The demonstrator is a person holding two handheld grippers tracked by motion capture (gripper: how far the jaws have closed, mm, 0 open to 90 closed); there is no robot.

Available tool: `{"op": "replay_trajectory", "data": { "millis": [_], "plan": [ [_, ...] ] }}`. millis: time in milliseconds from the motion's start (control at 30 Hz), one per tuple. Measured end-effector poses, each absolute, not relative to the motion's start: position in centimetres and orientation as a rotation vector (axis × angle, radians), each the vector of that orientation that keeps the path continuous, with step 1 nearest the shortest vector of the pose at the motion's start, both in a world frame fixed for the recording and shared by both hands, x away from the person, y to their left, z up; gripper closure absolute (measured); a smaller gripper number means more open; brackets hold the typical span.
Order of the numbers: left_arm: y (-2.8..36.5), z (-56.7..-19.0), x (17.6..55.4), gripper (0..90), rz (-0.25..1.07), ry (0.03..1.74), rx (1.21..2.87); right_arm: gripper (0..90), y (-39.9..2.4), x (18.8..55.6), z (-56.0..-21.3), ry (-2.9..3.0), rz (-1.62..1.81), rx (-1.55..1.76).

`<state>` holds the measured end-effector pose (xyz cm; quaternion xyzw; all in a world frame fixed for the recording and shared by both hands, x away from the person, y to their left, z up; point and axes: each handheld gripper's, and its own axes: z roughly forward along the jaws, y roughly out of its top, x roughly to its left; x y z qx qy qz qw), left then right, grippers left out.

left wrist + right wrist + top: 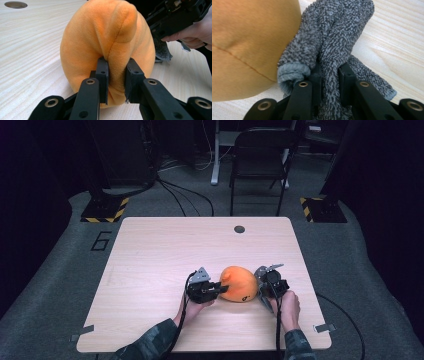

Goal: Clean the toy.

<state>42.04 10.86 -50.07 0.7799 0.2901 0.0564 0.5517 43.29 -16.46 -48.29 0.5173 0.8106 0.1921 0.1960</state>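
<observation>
1. High view: pale wooden worktop [150, 250] with a round dark hole [239, 229] near the far edge. Rounded orange plush toy [239, 283] lying on the near half of the worktop, a little right of centre, between both grippers. Left gripper [218, 288] pressed against the toy's left side; right gripper [261, 287] against its right side. Camouflage-patterned sleeves [155, 340] entering from the bottom edge. Black folding chair [260, 157] on the grey floor beyond the worktop.

2. Left gripper view: left gripper [117, 75] clenched on a raised fold of the orange plush toy [87, 42], pads squeezing the fabric along its seam. Toy resting on the worktop [30, 50]. Right gripper body and a hand [195, 35] just behind the toy, with grey cloth showing below them.

3. Right gripper view: right gripper [329, 75] clamped on a bunched grey terry cloth [332, 30], fabric pinched between the pads. Cloth touching the side of the orange plush toy [249, 37]; one loose end trailing onto the worktop [399, 45].
</observation>
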Motion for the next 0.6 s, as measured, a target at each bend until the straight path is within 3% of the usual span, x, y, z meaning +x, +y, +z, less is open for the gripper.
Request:
{"op": "replay_trajectory", "data": {
  "millis": [167, 333, 600],
  "plan": [
    [10.9, -50.1, 42.1, 76.0, 0.135, 0.69, 1.842, 76.3, -16.9, 42.1, -44.0, 2.174, 0.654, 1.405],
    [10.9, -50.1, 42.1, 76.0, 0.137, 0.689, 1.844, 76.4, -14.4, 39.8, -39.7, 2.152, 0.803, 1.277],
    [10.8, -50.1, 42.1, 74.3, 0.143, 0.685, 1.852, 78.0, -11.9, 40.6, -42.7, 2.249, 0.723, 1.225]
  ]
}}
